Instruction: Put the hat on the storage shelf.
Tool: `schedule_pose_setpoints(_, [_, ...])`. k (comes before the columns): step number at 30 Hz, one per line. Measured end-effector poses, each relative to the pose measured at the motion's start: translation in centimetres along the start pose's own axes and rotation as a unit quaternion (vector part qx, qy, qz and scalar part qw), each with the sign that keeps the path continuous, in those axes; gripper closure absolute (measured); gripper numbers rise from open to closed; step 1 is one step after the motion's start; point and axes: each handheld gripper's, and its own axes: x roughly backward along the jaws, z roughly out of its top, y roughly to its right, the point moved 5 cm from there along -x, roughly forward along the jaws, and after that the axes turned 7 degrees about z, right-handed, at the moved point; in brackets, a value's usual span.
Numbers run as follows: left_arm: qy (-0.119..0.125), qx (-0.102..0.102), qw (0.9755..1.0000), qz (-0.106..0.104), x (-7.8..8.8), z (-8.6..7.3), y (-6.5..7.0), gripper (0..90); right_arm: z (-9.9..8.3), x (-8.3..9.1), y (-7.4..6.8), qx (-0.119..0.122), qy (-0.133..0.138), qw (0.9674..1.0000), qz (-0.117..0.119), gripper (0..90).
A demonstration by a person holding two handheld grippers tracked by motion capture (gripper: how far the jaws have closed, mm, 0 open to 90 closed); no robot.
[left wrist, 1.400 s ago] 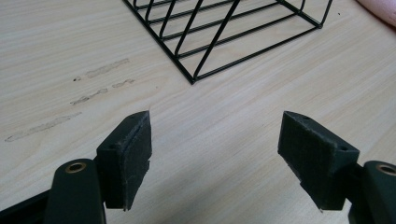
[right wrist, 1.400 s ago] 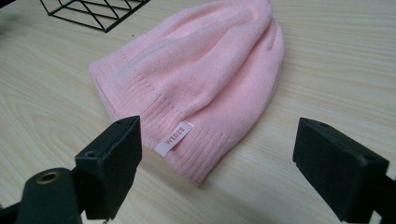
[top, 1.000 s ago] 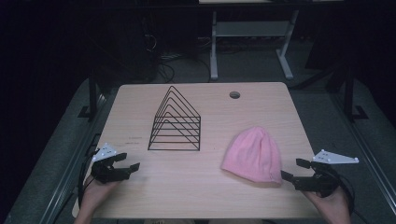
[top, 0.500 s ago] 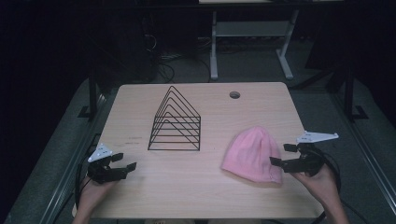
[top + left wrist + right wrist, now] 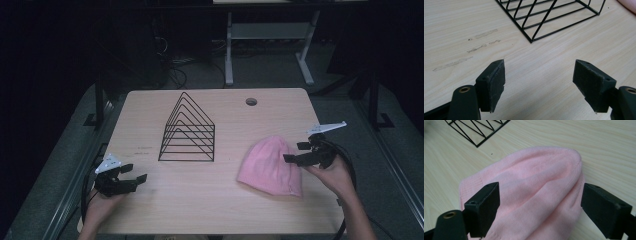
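Two grippers are at the near edge of the table [image 5: 150, 210], one in each hand. At the near left, the left gripper [image 5: 131, 179] sits low over bare wood. Its jaws are wide apart and hold nothing. Over on the right, the right gripper [image 5: 292, 156] is a bit farther in, right at the side of the pink hat [image 5: 270, 165]. Its jaws are wide apart too, with nothing between them yet, and the hat lies flat just in front of them [image 5: 534, 195]. The hat's long way runs from its open end, near the person, up to its round top, farther away. So the right hand is much nearer the hat. Farther back stands the black wire rack [image 5: 189, 131], just left of the hat and apart from it.
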Motion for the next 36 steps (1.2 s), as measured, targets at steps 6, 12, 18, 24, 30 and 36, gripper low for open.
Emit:
schedule_pose_setpoints(6, [0.003,0.002,1.0,-0.001,0.0,0.0,0.0,25.5,0.8,-1.4,1.4,-0.016,-0.016,0.9997,0.006,16.9])
schedule_pose_setpoints(12, [0.0,0.003,1.0,-0.002,-0.1,0.0,-0.1,25.5,1.4,-3.0,2.6,-0.015,-0.035,0.9993,-0.002,19.1])
schedule_pose_setpoints(18, [0.0,0.001,1.0,-0.002,-0.2,-0.1,0.0,25.5,2.3,-4.6,4.1,-0.039,-0.042,0.9983,0.0,25.3])
schedule_pose_setpoints(24, [0.0,0.002,1.0,-0.001,0.0,-0.2,-0.2,25.5,2.8,-5.2,4.7,-0.045,-0.031,0.9985,0.001,32.9])
schedule_pose_setpoints(30, [-0.002,-0.002,1.0,0.0,0.0,-0.2,-0.1,25.5,2.4,-6.2,5.7,-0.057,-0.051,0.997,-0.009,43.1])
schedule_pose_setpoints(36, [-0.003,0.0,1.0,0.0,-0.1,-0.1,0.0,25.5,2.1,-7.0,5.7,-0.057,-0.056,0.9968,-0.002,50.3])
